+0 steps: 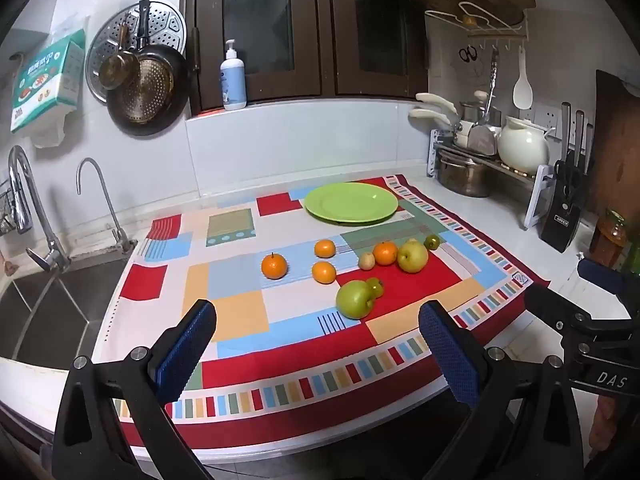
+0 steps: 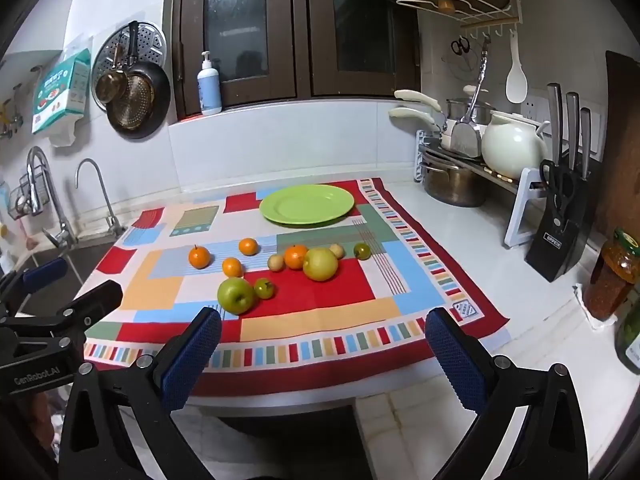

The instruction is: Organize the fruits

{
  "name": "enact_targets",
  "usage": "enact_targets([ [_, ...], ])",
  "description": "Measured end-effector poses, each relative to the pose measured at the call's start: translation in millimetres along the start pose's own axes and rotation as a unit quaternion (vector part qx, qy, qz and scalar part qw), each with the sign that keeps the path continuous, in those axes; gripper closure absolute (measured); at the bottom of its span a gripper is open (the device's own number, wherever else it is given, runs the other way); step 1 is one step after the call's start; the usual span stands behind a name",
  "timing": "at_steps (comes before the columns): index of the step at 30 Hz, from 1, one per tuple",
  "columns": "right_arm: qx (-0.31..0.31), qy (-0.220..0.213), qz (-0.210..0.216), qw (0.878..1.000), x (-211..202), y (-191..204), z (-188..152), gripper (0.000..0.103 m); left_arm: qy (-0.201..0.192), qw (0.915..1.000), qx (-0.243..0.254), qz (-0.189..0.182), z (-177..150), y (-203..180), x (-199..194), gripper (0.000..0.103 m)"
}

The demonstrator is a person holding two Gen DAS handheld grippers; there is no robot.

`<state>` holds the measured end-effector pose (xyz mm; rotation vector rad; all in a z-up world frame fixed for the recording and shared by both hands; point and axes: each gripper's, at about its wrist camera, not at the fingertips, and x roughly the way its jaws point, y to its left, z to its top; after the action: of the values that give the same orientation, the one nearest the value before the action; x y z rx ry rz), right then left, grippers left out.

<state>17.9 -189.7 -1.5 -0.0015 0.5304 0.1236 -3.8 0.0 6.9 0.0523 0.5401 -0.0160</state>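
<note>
Both jaws spread wide, nothing between the blue pads. Left gripper (image 1: 318, 354) and right gripper (image 2: 322, 354) hovering at the near edge of the patchwork red, blue and cream tablecloth (image 1: 240, 320), tilted down. Straight ahead of the left gripper, closest: big green apple (image 1: 355, 299), touching a small green fruit (image 1: 375, 287). Further out: three loose orange mandarins (image 1: 274, 266), then a yellow-green apple (image 1: 413, 256) beside a fourth mandarin. Beyond all that, bare round lime-green plate (image 1: 351, 202).
</note>
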Motion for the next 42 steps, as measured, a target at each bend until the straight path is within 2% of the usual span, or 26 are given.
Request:
enact_targets([
  [14,-0.001,-0.008,0.011,1.0,-7.7,-2.1,3.3,0.001,-0.004,0.9999,-0.003,-0.012,-0.6,-3.6,-7.6,0.0],
  [42,-0.002,-0.012,0.02,1.0,-8.3,-3.5,4.4,0.001,-0.022,0.9997,-0.002,0.002,4.6,-4.4,-16.9,0.0],
])
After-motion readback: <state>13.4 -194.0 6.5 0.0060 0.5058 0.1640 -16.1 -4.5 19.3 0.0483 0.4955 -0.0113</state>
